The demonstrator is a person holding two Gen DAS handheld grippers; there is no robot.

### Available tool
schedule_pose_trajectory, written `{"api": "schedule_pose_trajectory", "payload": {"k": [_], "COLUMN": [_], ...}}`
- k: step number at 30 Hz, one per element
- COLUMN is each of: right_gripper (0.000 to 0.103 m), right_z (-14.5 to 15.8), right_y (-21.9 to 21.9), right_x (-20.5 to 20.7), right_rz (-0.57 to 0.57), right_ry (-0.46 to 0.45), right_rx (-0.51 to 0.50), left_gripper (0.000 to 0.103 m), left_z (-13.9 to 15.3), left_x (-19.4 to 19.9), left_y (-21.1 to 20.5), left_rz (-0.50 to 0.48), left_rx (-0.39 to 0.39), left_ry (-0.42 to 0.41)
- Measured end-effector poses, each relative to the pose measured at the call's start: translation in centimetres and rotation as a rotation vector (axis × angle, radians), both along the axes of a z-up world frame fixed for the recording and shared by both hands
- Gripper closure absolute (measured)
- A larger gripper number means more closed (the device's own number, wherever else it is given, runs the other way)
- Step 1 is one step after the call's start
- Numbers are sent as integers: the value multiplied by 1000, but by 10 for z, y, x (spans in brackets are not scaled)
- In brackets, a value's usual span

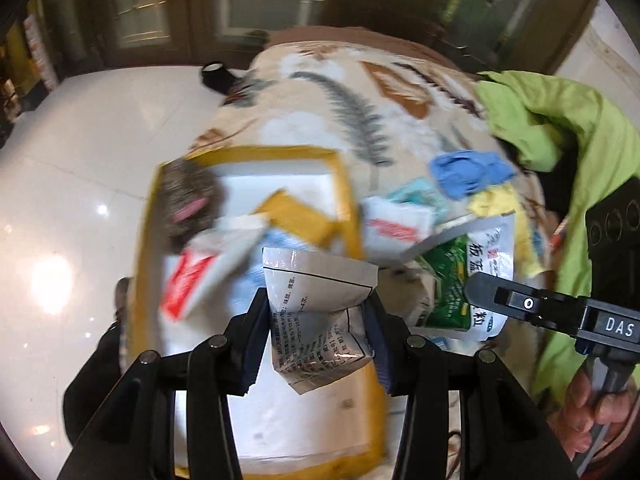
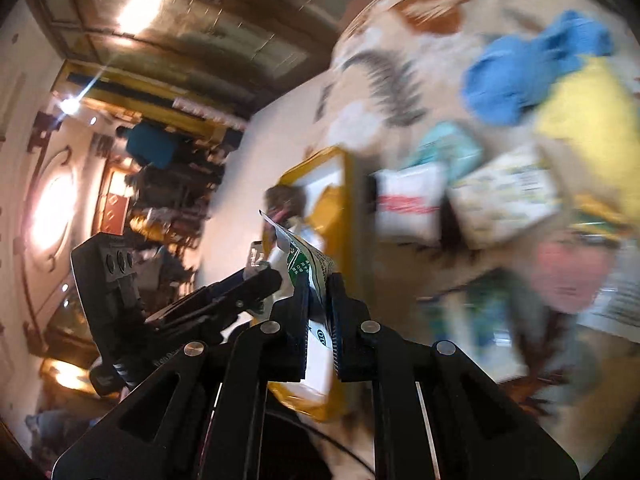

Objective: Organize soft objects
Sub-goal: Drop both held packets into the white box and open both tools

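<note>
The printed sachet [image 1: 320,312] is hanging over the yellow box [image 1: 348,184], pinched by the left tool [image 1: 316,320] at a middling width. It should be lowered well inside before letting go. The right tool [image 2: 318,300] is clamping a green-and-white packet [image 2: 308,264], nearly shut, above the patterned blanket [image 1: 340,92].

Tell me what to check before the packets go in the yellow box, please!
1. Left gripper holding the silver packet: ok, pinched between both pads.
2. Right gripper holding the green and white packet: ok, jaws shut on it.
3. Yellow box open: ok, no lid over it.
4. Room in the box: ok, white floor shows bare near the camera.
5. Blue cloth out of the way: ok, it lies on the blanket.
6. Right view sharp: not ok, blurred.
</note>
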State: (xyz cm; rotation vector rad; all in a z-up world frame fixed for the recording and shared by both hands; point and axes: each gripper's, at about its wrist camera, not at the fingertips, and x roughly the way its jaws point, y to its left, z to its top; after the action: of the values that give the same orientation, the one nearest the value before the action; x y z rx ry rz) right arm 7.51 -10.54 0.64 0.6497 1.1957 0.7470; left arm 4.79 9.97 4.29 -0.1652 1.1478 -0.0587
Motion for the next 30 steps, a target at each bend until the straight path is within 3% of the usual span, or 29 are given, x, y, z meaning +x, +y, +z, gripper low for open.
{"api": "schedule_pose_trajectory", "payload": {"k": [5, 11, 14, 16, 18, 22, 26, 30], "right_gripper": [94, 94, 93, 92, 84, 61, 60, 60], "right_z": [-20, -56, -61, -59, -53, -35, -26, -2], "right_y": [68, 118, 132, 136, 138, 141, 136, 79], "right_x": [3, 0, -3, -1, -1, -3, 0, -5], "right_rz": [107, 184, 184, 184, 188, 186, 156, 87], "right_ry": [35, 89, 37, -2, -35, -104, -127, -159], "right_rx": [-30, -93, -183, -246, -291, -296, -323, -302], "left_gripper": [57, 55, 53, 46, 45, 39, 38, 38], "left_z": [-19, -40, -49, -54, -56, -48, -37, -21], "left_x": [-15, -24, -23, -23, -24, -28, -30, -28], "left_y": [27, 38, 42, 45, 47, 45, 44, 37], "left_rz": [51, 89, 113, 125, 135, 135, 132, 122], "left_rx": [63, 108, 91, 86, 78, 72, 52, 20], "left_ry": [17, 33, 63, 78, 79, 59, 41, 1]}}
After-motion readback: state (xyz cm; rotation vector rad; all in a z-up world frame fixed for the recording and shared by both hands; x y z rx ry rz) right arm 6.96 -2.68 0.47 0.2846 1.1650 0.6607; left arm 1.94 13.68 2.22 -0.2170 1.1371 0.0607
